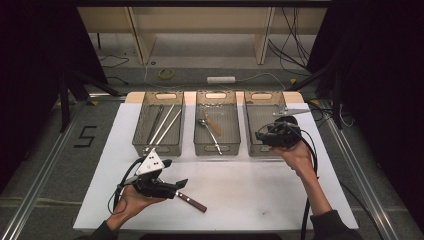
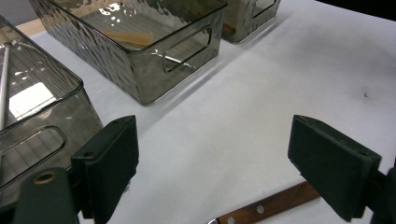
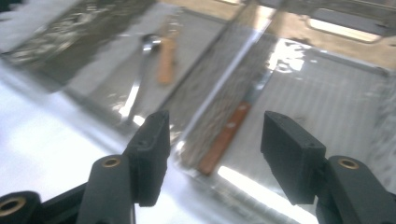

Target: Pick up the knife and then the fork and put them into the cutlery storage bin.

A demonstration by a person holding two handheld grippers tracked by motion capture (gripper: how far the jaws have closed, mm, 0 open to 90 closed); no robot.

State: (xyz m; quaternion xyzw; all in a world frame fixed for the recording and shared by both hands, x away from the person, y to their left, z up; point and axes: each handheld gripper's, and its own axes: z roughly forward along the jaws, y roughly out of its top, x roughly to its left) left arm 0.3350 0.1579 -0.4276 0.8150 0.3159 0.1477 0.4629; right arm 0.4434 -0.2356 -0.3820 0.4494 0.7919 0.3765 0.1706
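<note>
A wooden-handled knife [image 1: 192, 201] lies on the white table [image 1: 250, 195], just right of my left gripper [image 1: 174, 173]. That gripper stands open low over the table, and the knife's handle [image 2: 271, 205] lies under its right jaw, untouched. My right gripper [image 1: 260, 136] hovers open above the front of the right grey bin [image 1: 250, 120]. Below its spread jaws, in the right gripper view [image 3: 215, 144], a second wooden-handled knife [image 3: 224, 137] rests on the bin floor, free of the pads.
Three grey see-through bins stand in a row at the table's far side. The left bin [image 1: 140, 130] holds long metal sticks. The middle bin [image 1: 217, 148] holds a metal spoon [image 1: 212, 137] and a wooden-handled utensil [image 1: 212, 124]. Cables trail beyond the far edge.
</note>
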